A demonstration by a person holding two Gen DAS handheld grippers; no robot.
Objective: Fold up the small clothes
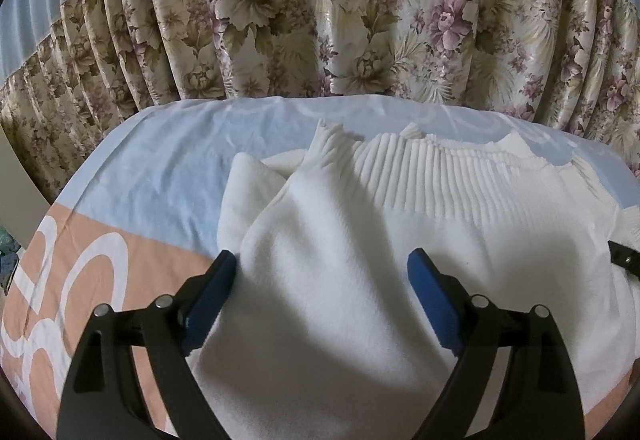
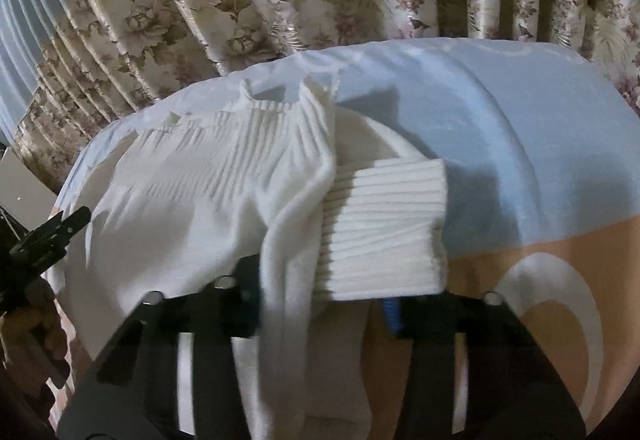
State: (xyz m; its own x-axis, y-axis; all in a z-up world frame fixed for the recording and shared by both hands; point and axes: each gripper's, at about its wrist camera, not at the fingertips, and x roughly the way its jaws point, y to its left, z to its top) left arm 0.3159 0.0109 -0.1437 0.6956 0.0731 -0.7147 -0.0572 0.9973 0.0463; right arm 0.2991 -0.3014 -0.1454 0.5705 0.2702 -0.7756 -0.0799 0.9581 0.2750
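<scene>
So the white sweater (image 1: 400,224) is lying flat on the blue and peach sheet (image 1: 152,176), ribbed collar pointing at the flowery curtain (image 1: 320,8) behind it. Left gripper (image 1: 322,272) sits over the sweater's near edge, jaws spread wide, not gripping anything. Right gripper (image 2: 320,304) is at the sweater's right side, with a sleeve and ribbed cuff (image 2: 384,224) draped between its jaws; can't tell if they're pinching it.
</scene>
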